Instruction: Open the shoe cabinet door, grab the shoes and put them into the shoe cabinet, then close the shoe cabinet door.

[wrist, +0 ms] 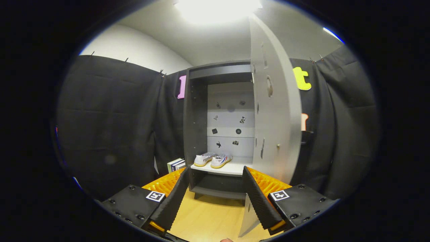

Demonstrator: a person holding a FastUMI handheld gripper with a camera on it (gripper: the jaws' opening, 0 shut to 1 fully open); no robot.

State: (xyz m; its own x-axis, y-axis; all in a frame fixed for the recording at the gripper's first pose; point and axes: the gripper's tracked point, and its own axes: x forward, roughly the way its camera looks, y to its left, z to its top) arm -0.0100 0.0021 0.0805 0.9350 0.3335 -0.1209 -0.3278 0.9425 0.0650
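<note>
With the shoes (pixel 212 160) already on the shelf (pixel 231 169), only the door (pixel 275 114) is left to close.
The gripper (pixel 215 198) has its fingers spread, holding nothing; the door stands open just right of them, edge-on, its long axis upright, shoes straight ahead near the shelf's front left corner.

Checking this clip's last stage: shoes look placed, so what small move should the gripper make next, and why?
Probably swing toward the open door to push it closed. The shoes already sit on the white shelf inside the shoe cabinet, the gripper is open and empty, jaws spread well short of the shelf, and the door stands wide open just beyond the right finger.
</note>
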